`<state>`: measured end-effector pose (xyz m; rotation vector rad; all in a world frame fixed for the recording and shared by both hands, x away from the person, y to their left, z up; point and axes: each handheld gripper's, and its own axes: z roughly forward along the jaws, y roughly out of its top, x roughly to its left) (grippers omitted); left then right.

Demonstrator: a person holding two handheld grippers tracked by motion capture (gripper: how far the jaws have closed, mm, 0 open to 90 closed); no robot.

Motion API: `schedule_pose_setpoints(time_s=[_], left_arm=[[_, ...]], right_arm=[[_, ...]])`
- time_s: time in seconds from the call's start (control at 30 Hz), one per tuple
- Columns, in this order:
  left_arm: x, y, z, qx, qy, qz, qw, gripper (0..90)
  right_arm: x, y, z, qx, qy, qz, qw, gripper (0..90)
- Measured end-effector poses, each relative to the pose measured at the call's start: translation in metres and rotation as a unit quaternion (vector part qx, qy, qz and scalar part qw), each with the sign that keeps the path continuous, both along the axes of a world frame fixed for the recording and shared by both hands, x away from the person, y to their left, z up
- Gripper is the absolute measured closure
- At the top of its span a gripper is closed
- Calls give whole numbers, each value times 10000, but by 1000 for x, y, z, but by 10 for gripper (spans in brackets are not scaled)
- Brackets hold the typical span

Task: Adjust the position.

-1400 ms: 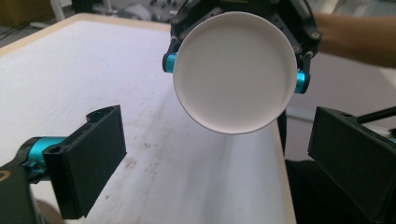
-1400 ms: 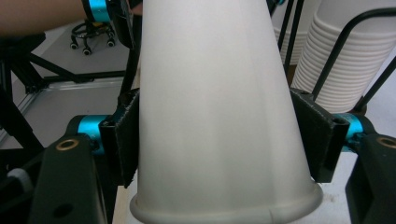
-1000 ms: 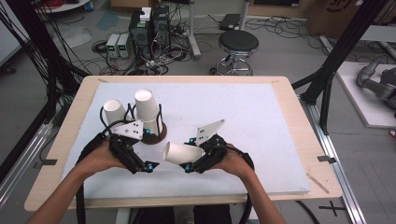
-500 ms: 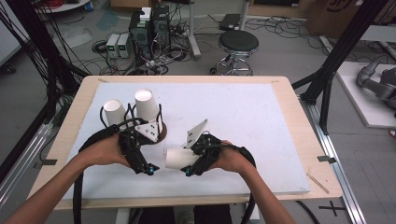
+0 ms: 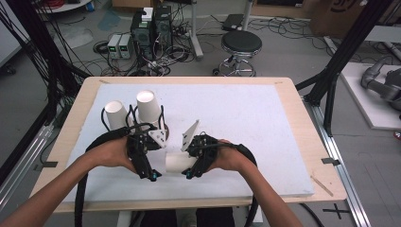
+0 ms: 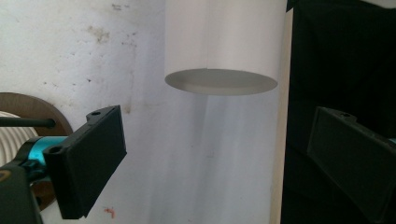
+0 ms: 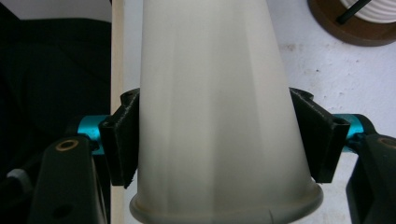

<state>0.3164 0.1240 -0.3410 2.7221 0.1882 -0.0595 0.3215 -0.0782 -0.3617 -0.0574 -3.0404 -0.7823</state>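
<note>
1. The right gripper (image 5: 188, 166) is clamped on a white paper cup (image 5: 178, 162), a jaw pressing each side of it.
2. The cup lies level above the table's (image 5: 246, 118) near edge, between the two grippers.
3. The left gripper (image 5: 152, 174) has its jaws spread wide, nothing between them, with the cup's closed end (image 6: 220, 81) just ahead.

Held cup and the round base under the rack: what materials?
Cup: looks like thin white paper, matte; rolled rim at the mouth and a faint side seam suggest paper rather than plastic, not certain. The right gripper fingers clamp its sides.
Round base: dark brown, dull, looks like wood; grain too blurred to confirm.
</note>
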Motion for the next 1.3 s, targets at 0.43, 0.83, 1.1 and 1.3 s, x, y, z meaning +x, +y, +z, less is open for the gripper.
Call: schedule_pose_setpoints(time_s=[0.43, 0.83, 1.1, 1.3], left_arm=[[1, -12, -3, -8, 130, -126, 9998, 42], [0, -22, -9, 55, 186, -186, 9996, 42], [0, -25, -10, 86, 218, -221, 9995, 218], [-6, -28, -12, -222, 301, 1, 9993, 343]], right_arm=[[-3, 7, 1, -141, 13, 178, 9997, 275], [-4, 7, 3, -60, -2, 233, 9997, 275], [-4, 7, 3, -41, -17, 269, 9996, 276], [-4, 9, 1, -92, -21, 252, 9996, 277]])
